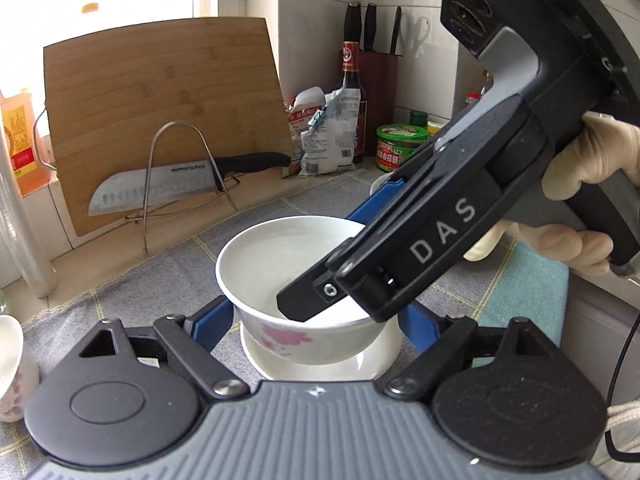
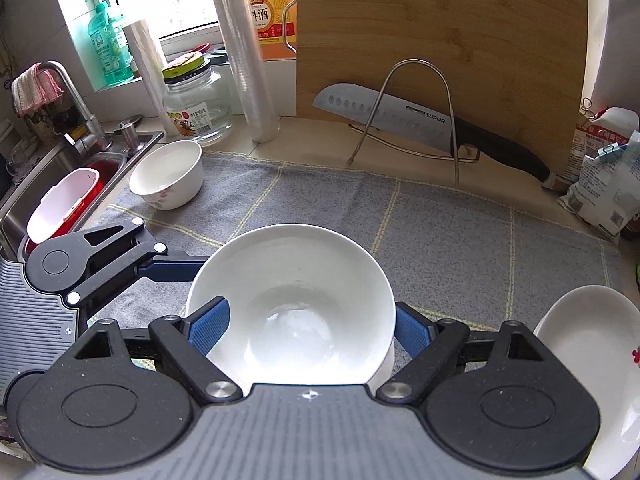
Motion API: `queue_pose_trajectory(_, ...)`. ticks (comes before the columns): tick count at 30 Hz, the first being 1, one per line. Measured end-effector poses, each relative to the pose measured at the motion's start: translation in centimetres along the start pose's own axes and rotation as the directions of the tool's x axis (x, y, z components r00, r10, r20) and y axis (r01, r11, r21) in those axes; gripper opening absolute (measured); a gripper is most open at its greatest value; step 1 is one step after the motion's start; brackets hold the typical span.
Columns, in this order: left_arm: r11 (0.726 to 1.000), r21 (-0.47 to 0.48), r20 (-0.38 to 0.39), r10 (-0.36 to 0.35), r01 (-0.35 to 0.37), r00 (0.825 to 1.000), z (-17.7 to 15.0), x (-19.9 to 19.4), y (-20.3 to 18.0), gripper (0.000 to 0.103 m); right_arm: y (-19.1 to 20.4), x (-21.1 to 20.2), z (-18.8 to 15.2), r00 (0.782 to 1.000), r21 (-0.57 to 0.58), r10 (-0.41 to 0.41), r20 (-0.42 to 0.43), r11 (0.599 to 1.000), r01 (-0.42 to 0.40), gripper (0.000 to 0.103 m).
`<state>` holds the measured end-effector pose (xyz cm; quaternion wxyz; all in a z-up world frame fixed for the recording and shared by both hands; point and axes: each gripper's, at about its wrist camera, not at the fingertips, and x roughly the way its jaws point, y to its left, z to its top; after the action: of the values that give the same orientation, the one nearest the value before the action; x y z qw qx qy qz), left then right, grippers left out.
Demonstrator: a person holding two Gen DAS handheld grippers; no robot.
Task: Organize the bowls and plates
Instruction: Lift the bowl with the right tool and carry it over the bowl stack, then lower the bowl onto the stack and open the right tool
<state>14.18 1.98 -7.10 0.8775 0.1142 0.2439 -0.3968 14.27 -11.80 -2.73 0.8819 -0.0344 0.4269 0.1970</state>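
A white bowl (image 1: 280, 256) (image 2: 292, 292) with pink flowers sits on a shallow white dish (image 1: 320, 364) (image 2: 385, 364) over the grey mat (image 2: 440, 232). My left gripper (image 1: 316, 308) is shut on the bowl low on its body, a blue pad at each side. In the right wrist view one of its fingers (image 2: 172, 270) meets the bowl's left side. My right gripper (image 2: 312, 312) straddles the same bowl crosswise, pads against the rim. Its far finger (image 1: 372, 200) drops behind the rim. Its own body hides the near one. A gloved hand (image 1: 592, 152) holds it.
A second flowered bowl (image 2: 166, 174) (image 1: 12, 368) stands near the sink (image 2: 24, 208) at the left. A white plate (image 2: 592, 360) lies to the right. At the back are a cutting board (image 1: 160, 112), a knife (image 2: 400, 116) on a wire rack, a glass jar (image 2: 196, 108), bottles and bags.
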Motion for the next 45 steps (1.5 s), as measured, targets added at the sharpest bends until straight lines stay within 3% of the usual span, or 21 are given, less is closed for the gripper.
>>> queue_pose_trajectory(13,1.0,0.005,-0.062,0.001,-0.001,0.998,-0.7,1.5,-0.1,0.089,-0.8,1.2,-0.8,1.0,0.021,0.02,-0.01,1.0,-0.02,0.091)
queue_pose_trajectory(29,1.0,0.01,-0.078,0.002,-0.001,0.997,-0.6,1.7,-0.1,0.089,-0.5,1.7,-1.1,1.0,0.013,0.012,-0.025,1.0,-0.012,0.091)
queue_pose_trajectory(36,1.0,0.013,-0.077,0.007,-0.006,0.997,-0.9,1.8,0.0,0.099,-0.5,1.7,-1.3,1.0,0.007,0.01,-0.024,1.0,-0.009,0.092)
queue_pose_trajectory(40,1.0,0.007,-0.049,0.014,-0.014,0.999,-1.1,1.0,0.2,0.102,-0.4,1.2,-1.3,1.0,0.008,0.013,-0.004,1.0,-0.013,0.1)
queue_pose_trajectory(45,0.999,-0.038,-0.033,0.022,-0.024,0.999,-1.6,-0.2,1.2,0.102,-0.3,0.5,-1.4,1.0,0.012,-0.006,0.023,1.0,0.006,0.102)
